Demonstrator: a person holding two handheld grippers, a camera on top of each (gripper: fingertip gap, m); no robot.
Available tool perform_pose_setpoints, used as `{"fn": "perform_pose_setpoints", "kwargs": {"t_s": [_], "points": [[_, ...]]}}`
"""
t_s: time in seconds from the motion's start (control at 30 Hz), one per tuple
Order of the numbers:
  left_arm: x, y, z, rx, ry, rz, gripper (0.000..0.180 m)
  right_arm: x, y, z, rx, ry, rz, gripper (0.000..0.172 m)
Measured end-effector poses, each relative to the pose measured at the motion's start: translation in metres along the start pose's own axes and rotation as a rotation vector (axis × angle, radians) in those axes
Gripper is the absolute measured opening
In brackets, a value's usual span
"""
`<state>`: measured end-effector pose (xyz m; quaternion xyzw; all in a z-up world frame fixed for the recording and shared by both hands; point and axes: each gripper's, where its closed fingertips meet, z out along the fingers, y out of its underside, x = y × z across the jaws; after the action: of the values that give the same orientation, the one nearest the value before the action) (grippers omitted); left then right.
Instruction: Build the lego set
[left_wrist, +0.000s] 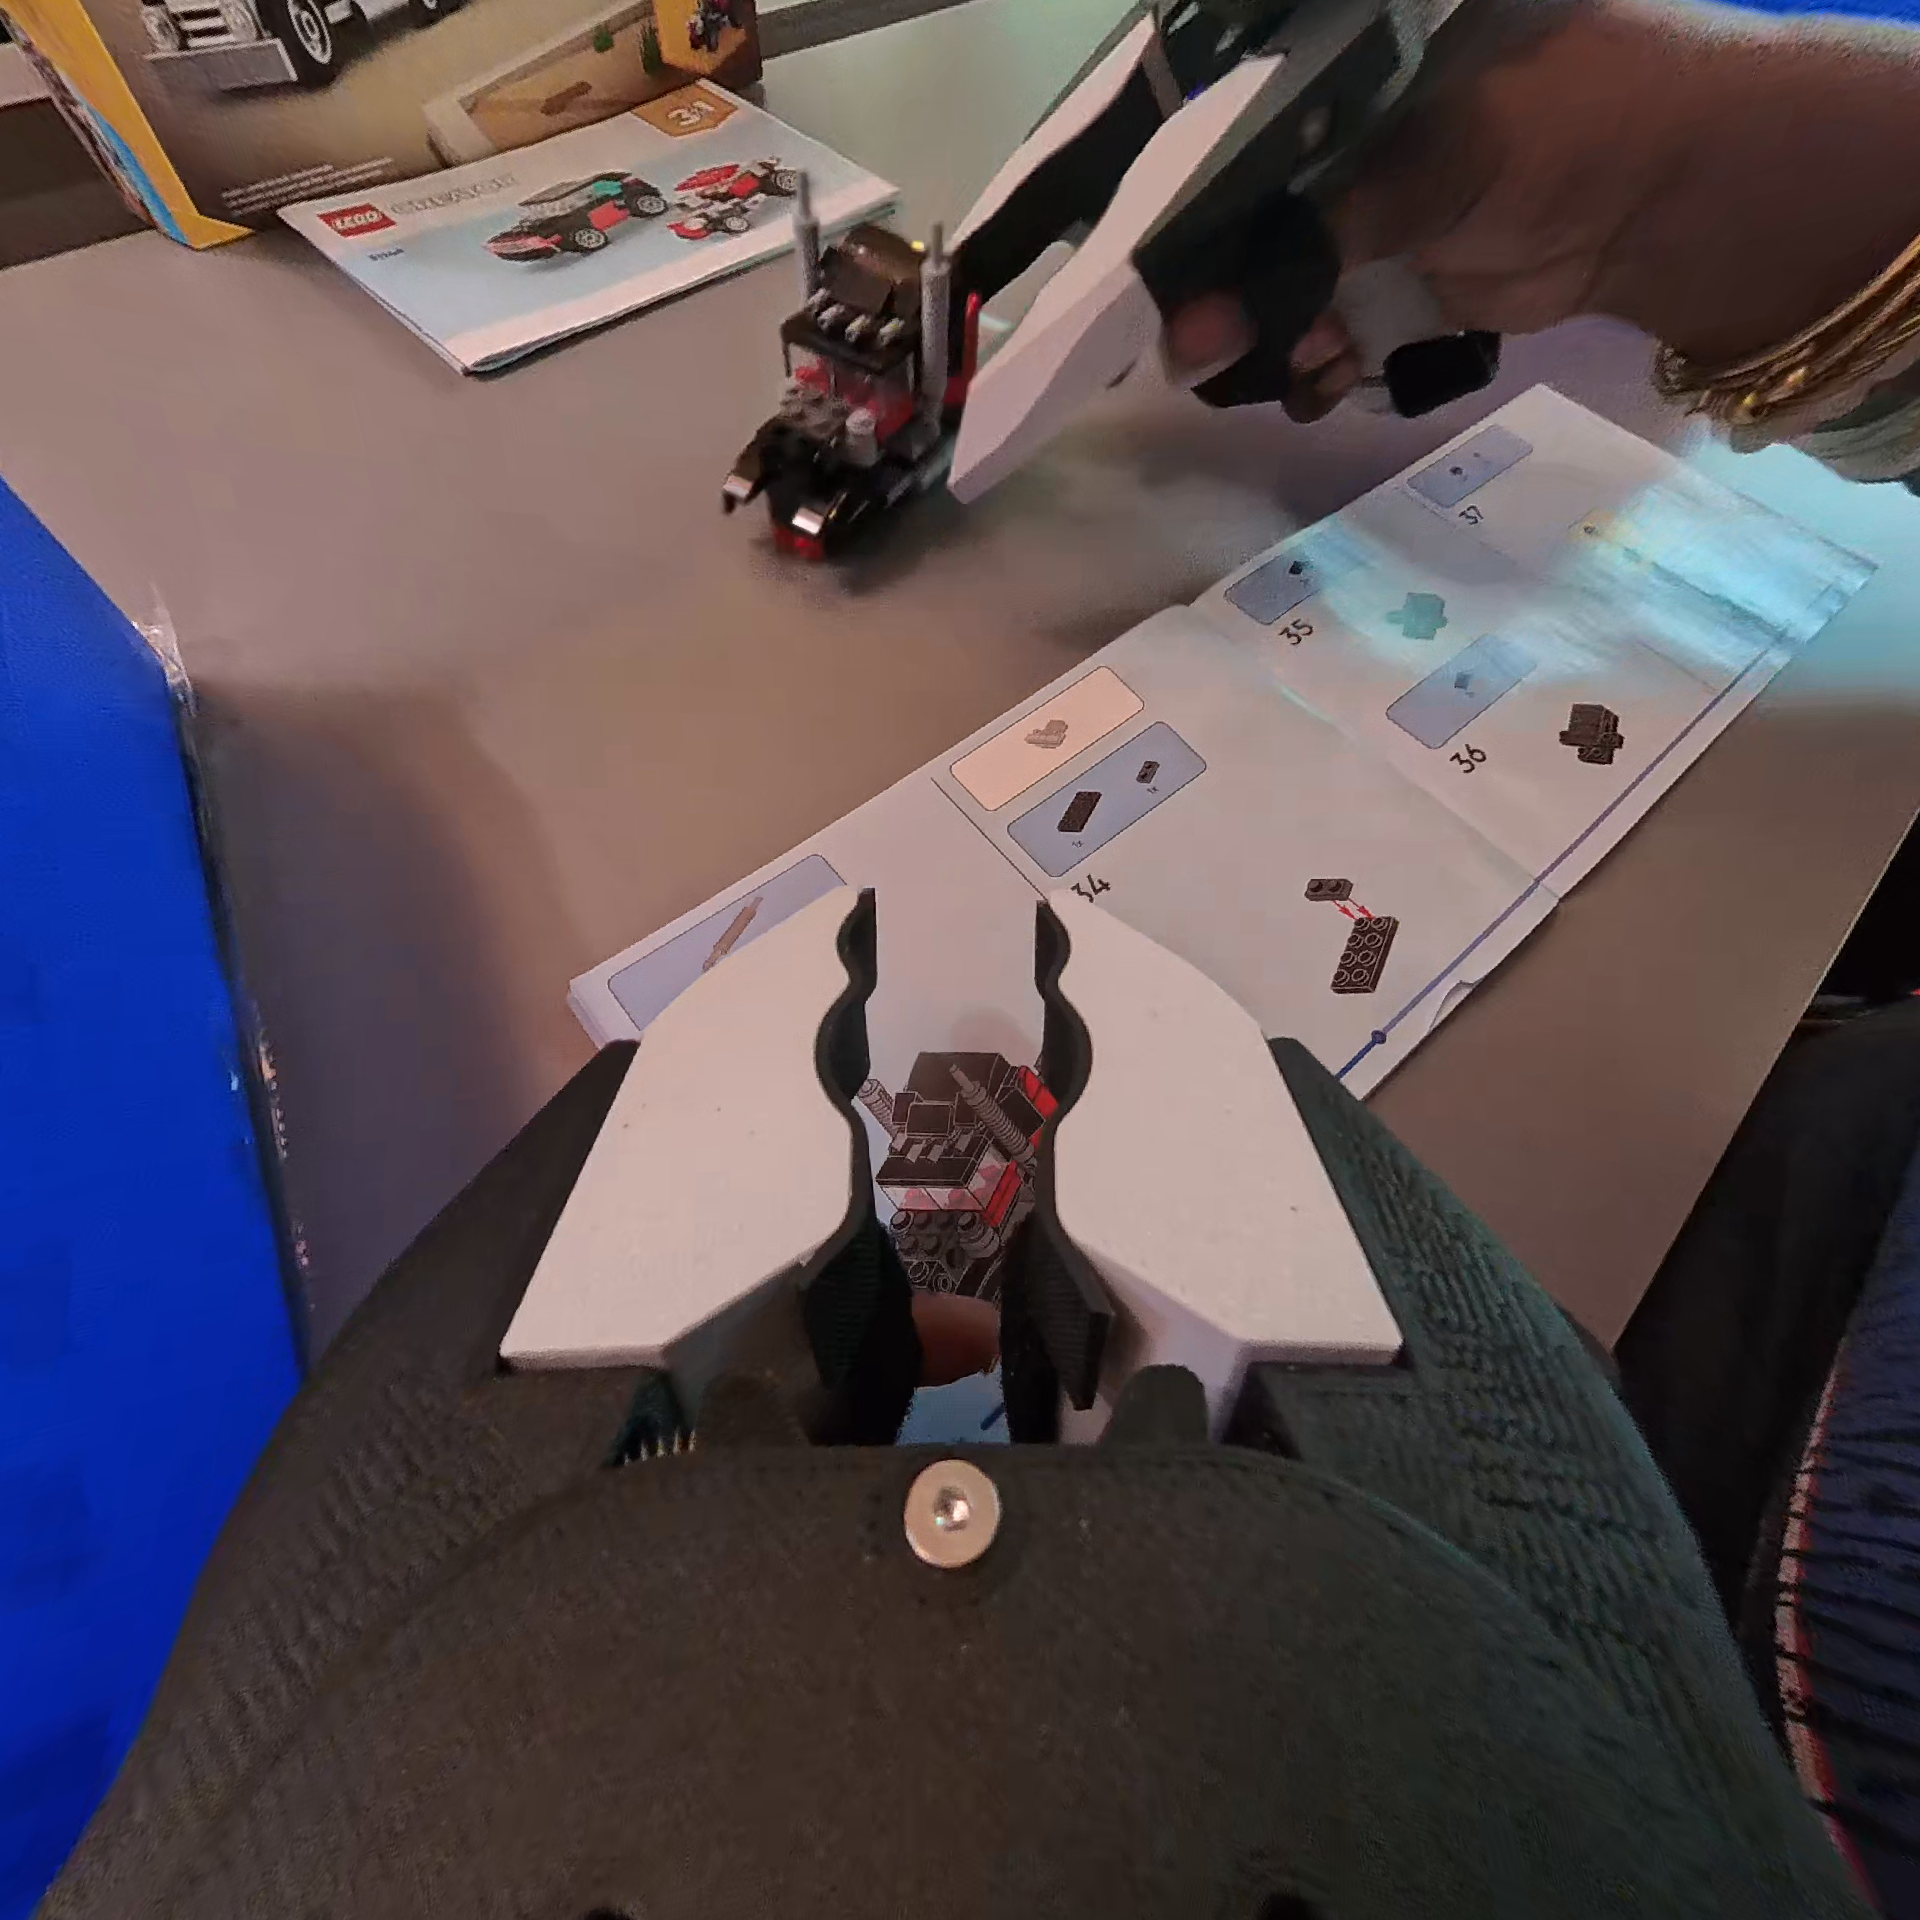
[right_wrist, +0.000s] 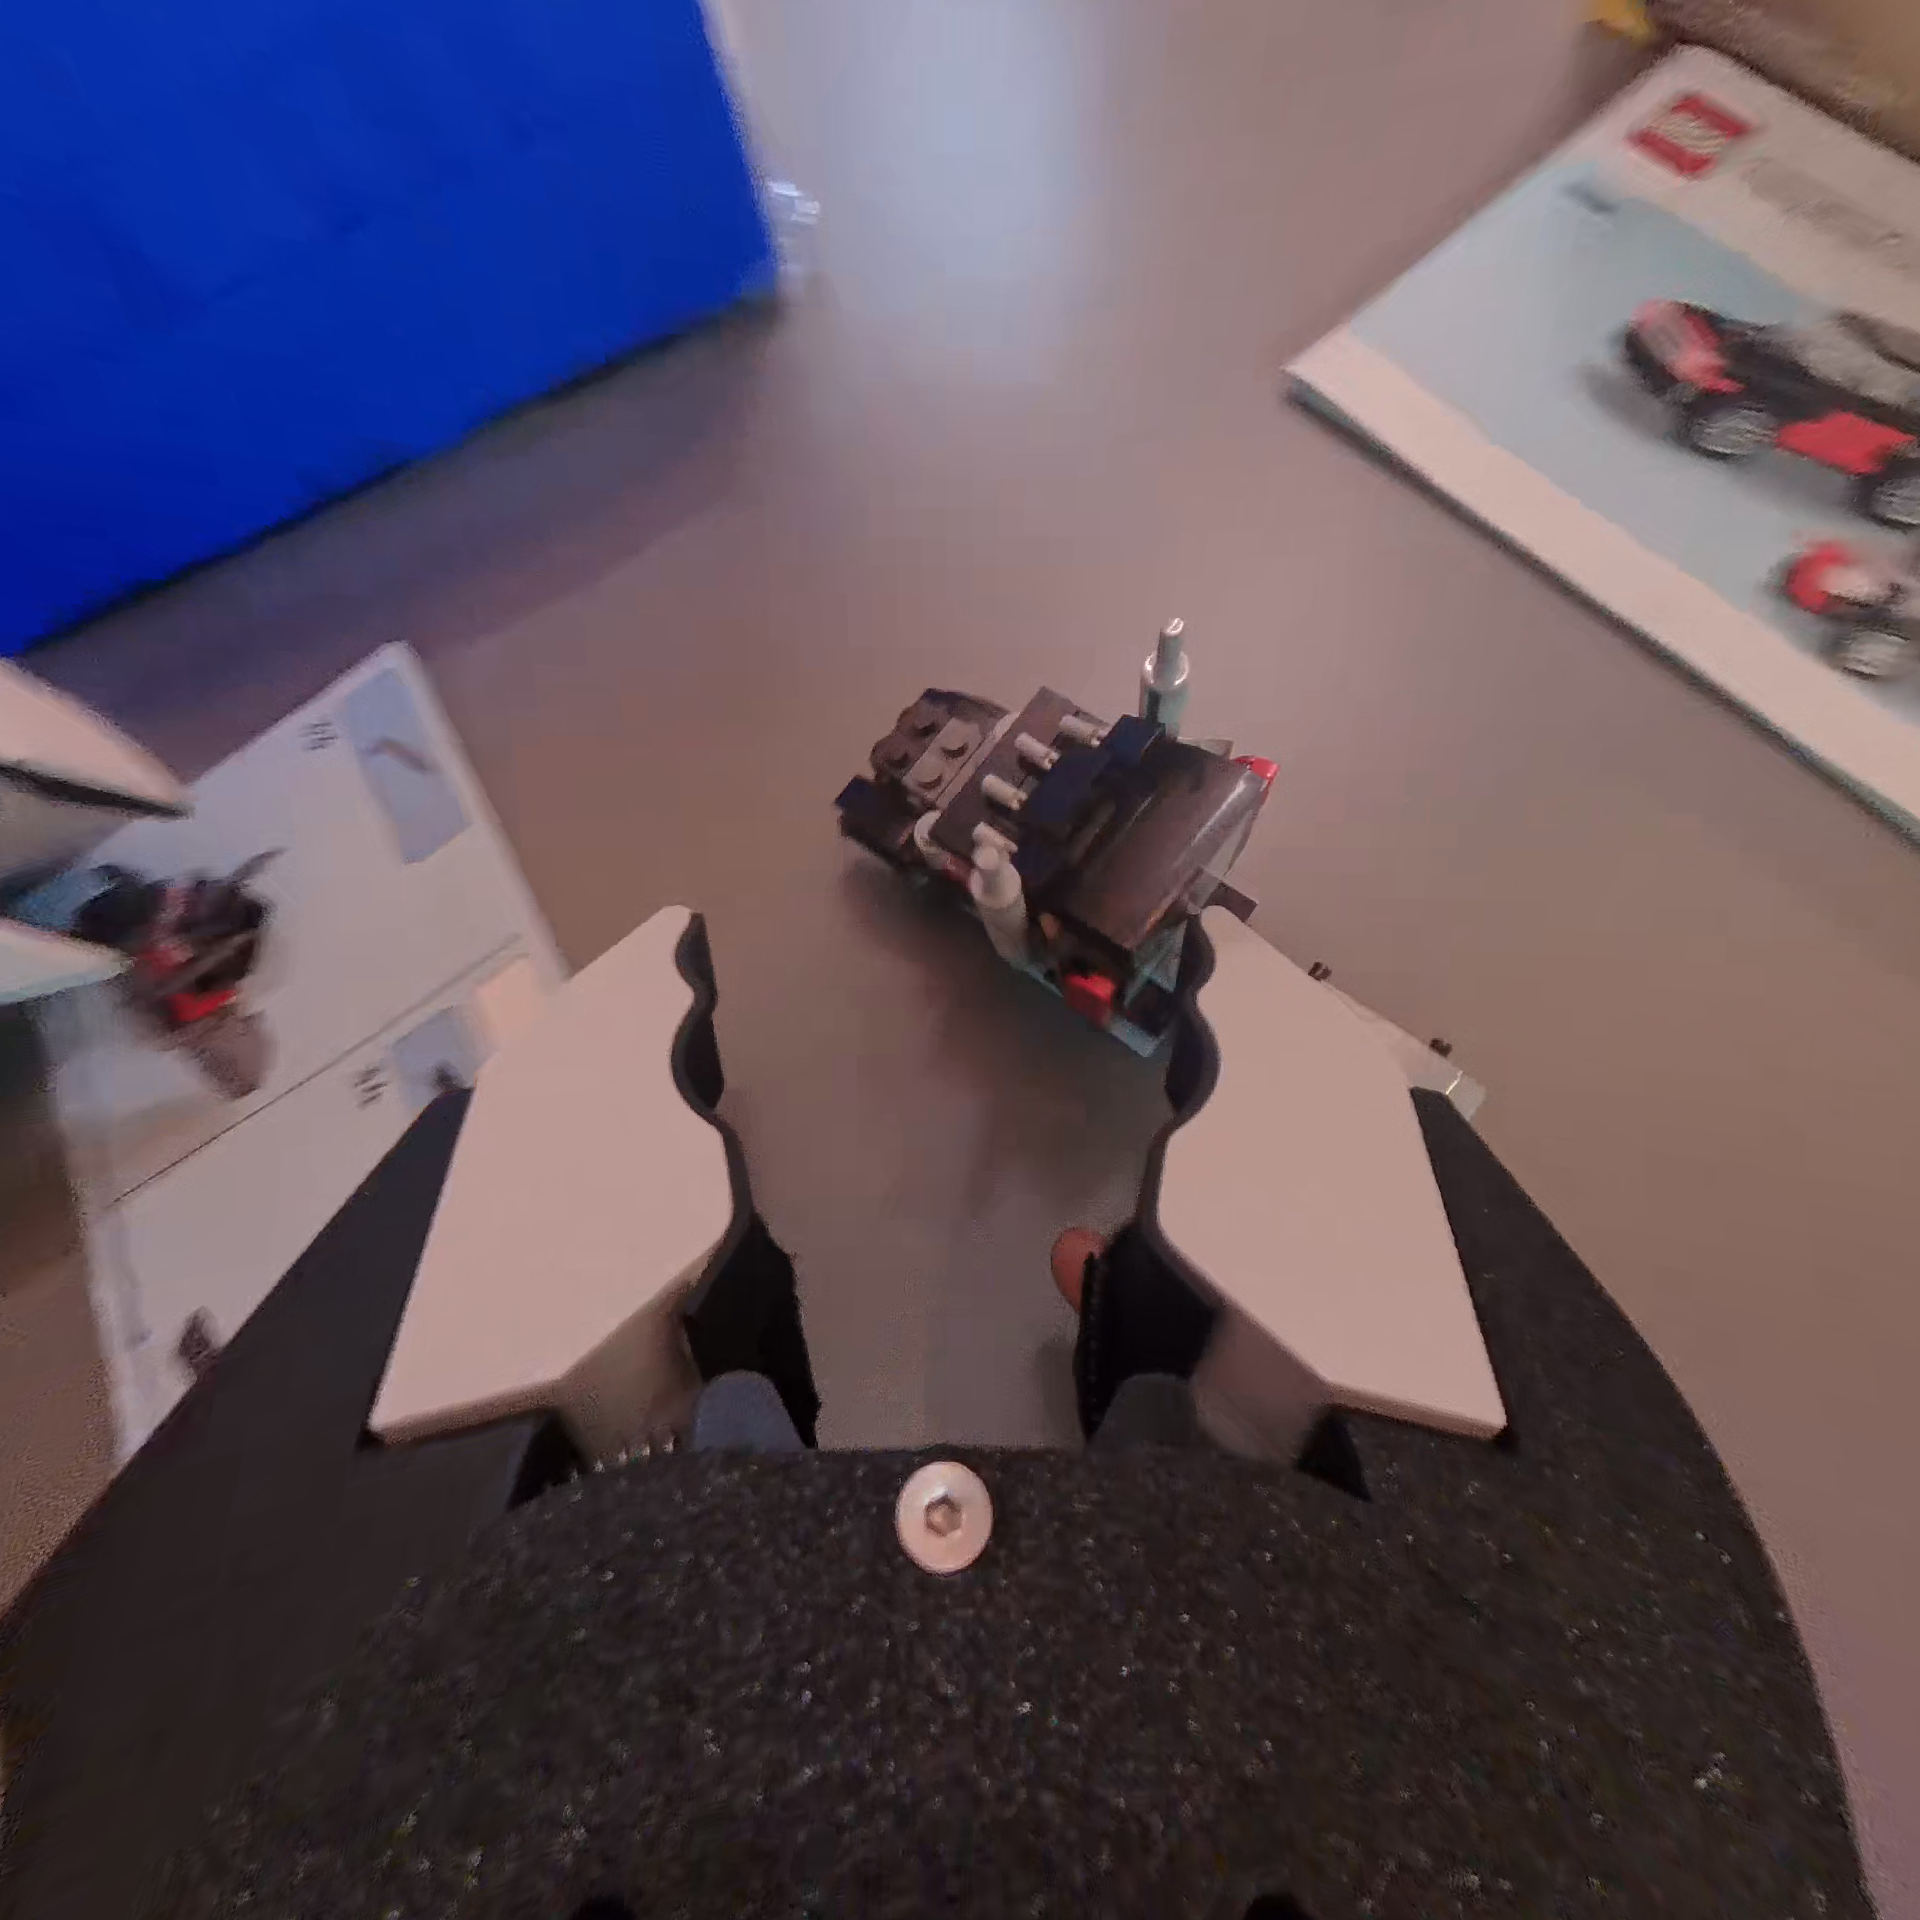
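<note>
Toy brick truck (right_wrist: 1049, 831) is partly built and stands on the table (right_wrist: 935, 468): cab, 2 grey exhaust stacks and a black-and-red nose are on it. How much of the build is left can't be read from these views.

Right gripper (right_wrist: 945, 956): fingers wide apart, nothing between them. The truck sits just ahead and to the right of the gap, its rear end at the right fingertip (right_wrist: 1262, 997); can't tell if that tip touches it. The left wrist view shows both white fingers reaching the truck's back end from behind, not clamped on it.

Left gripper (left_wrist: 954, 914): fingers a narrow gap apart, nothing held. It hovers over the open instruction booklet (left_wrist: 1351, 790); only the printed truck drawing on the page shows through the gap. The truck is well ahead of this gripper, slightly left.

Around:
- closed booklet (right_wrist: 1621, 416) far ahead-right of the right gripper
- product box (left_wrist: 312, 94) at the far edge ahead of the left gripper
- blue box (left_wrist: 94, 1039) close on the left gripper's left
- no loose bricks visible on the table in either view
</note>
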<state>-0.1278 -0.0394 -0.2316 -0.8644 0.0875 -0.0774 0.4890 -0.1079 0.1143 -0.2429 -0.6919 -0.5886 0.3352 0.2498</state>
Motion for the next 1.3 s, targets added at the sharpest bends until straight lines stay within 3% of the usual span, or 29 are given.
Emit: {"fn": "perform_pose_setpoints", "kwargs": {"t_s": [0.2, 0.4, 0.57, 0.73, 0.97, 1.3], "points": [[-0.002, 0.001, 0.000, -0.006, -0.014, 0.031, 0.030, -0.001, 0.011, -0.014, -0.029, -0.055, -0.119, 0.075], [0.004, -0.005, 0.007, -0.006, 0.031, 0.047, 0.030, 0.017, 0.007, -0.014, -0.056, -0.049, -0.496, 0.066], [0.022, -0.009, 0.012, -0.009, 0.066, 0.089, 0.030, 0.009, 0.008, 0.006, -0.146, -0.242, -0.621, 0.063], [0.039, -0.006, 0.009, -0.008, 0.068, 0.136, 0.030, 0.004, 0.005, 0.026, -0.138, -0.312, -0.639, 0.062], [0.048, -0.009, 0.005, -0.004, 0.063, 0.204, 0.030, 0.006, -0.001, 0.024, -0.075, -0.297, -0.643, 0.057], [0.053, -0.025, 0.001, 0.091, 0.094, 0.208, 0.030, 0.038, -0.072, -0.054, 0.072, -0.166, -0.434, 0.055]]}}
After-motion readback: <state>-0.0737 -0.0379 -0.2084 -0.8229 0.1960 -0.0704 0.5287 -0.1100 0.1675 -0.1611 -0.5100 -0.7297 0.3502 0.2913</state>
